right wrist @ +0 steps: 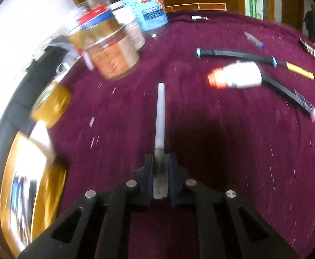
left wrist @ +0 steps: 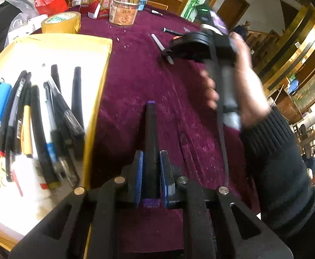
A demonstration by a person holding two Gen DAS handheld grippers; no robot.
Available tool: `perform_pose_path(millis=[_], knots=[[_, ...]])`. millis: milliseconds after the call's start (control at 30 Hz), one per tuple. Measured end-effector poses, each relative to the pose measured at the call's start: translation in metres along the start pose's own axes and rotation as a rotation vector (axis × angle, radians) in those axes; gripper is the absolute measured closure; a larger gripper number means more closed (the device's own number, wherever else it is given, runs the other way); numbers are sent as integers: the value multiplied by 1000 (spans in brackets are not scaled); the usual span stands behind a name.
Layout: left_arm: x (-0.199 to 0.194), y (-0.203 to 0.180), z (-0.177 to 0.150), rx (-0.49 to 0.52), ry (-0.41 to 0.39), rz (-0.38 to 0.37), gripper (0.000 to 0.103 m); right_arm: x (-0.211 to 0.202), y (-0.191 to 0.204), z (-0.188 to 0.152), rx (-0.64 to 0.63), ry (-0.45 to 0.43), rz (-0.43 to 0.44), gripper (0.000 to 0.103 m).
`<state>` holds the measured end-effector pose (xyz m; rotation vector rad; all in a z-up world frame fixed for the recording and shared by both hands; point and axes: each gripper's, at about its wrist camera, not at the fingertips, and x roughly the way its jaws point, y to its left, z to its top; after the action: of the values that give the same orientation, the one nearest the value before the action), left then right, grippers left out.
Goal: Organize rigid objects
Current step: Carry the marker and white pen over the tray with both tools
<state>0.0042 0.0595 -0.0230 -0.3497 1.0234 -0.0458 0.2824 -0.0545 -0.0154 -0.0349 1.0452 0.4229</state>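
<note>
Pens (left wrist: 38,116) already lie sorted in the yellow tray (left wrist: 99,99). Left gripper (left wrist: 151,168) clenches a black pen (left wrist: 151,133) and right gripper (right wrist: 160,168) clenches a pale pen (right wrist: 160,116), both over the purple cloth (right wrist: 222,151). A white bottle (right wrist: 237,75) and several pens remain scattered.
</note>
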Motion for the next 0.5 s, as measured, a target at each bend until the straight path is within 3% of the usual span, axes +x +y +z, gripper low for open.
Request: perform_pose_path(millis=[167,300,433,500], knots=[[3,-15,-8,28,25,15,91,-55,-13,-87,-7,10,83,92],[21,-27,-12,47,88,49,91,-104,-26,-161,19,-7,134,91],[33,-40,-7,105,114,122,89,-128,-34,-197,34,-45,152,91],[40,-47,0,145,101,156,83,-128,-33,-200,14,-63,147,91]])
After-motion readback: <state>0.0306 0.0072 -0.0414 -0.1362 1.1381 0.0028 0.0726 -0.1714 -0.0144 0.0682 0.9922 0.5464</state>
